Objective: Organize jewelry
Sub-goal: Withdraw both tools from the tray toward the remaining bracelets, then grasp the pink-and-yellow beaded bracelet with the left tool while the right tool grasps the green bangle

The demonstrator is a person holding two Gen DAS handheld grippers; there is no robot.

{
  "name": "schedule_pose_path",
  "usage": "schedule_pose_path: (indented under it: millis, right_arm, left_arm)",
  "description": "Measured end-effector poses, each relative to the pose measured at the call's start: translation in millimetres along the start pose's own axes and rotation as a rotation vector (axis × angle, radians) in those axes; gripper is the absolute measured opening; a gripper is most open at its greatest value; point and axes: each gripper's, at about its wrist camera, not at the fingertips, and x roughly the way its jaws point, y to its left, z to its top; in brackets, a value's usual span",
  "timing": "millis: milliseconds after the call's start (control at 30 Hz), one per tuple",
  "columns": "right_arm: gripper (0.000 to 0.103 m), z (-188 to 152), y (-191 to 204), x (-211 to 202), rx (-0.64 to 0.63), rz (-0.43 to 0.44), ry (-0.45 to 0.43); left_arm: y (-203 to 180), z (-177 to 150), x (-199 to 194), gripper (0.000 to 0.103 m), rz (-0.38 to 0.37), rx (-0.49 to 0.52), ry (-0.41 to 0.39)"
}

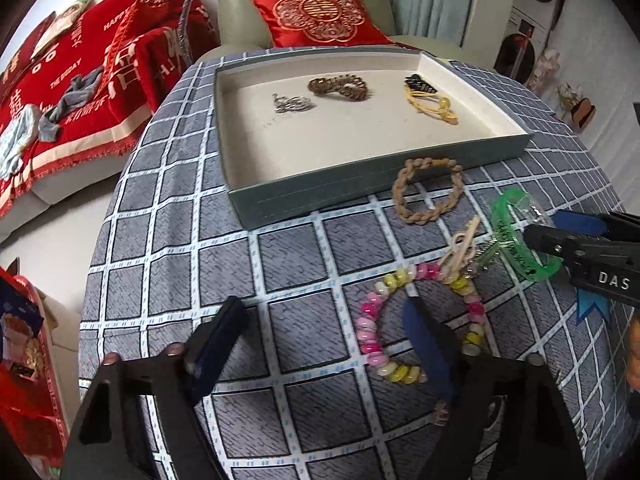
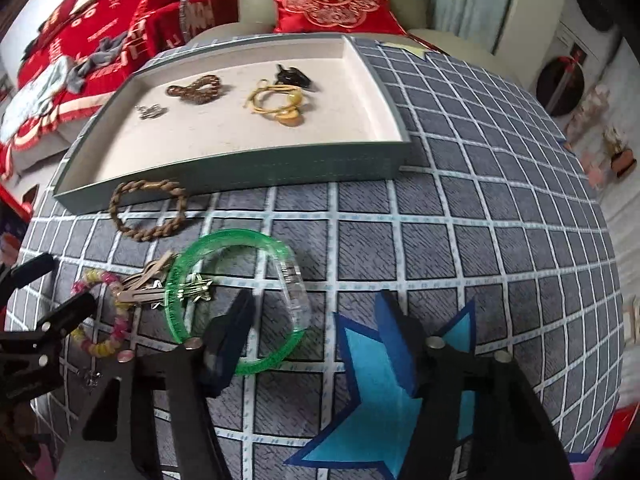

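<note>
Both your jaws are spread wide and hold nothing. Your right gripper [image 2: 316,316] sits by the green bangle [image 2: 236,300]; one finger [image 2: 228,332] is over its near rim. It looks hard, light and smooth, so pinch the rim gently. Your left gripper [image 1: 324,332] is by the pink and yellow bead bracelet [image 1: 420,320], which looks floppy. Farther off, the brown braided bracelet [image 2: 148,210] touches the tray [image 2: 240,168].

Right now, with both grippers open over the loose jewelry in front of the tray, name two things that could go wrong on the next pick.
1. The green bangle overlaps the silver star charm and the keys, so lifting it may drag them along.
2. The left gripper has one finger inside the beaded bracelet; closing might pinch only one strand, and the beads could slip out.
</note>
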Motion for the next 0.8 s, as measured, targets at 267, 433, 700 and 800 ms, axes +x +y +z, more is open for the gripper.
schedule_pose_path:
  millis: [267, 433, 700, 800]
  right_arm:
    - [0.025, 0.9, 4.1, -3.6, -0.007, 0.012, -0.001]
    - [0.014, -2.0, 3.7, -5.7, 0.000, 0.017, 0.000]
    - [0.012, -5.0, -1.3, -16.1, 0.033, 0.026, -0.020]
    - [0.012, -5.3, -4.9, -23.3, 0.045, 0.040, -0.034]
  left_arm:
    - [-10.2, -0.4, -6.2, 0.051, -0.029, 0.057, -0.007]
    - [-13.4, -0.5, -8.0, 0.030, -0.064, 0.074, -0.008]
    - [-5.0, -1.4, -15.8, 0.024, -0.140, 0.020, -0.028]
    - [0.7, 0.6, -23.8, 0.024, -0.157, -0.007, -0.050]
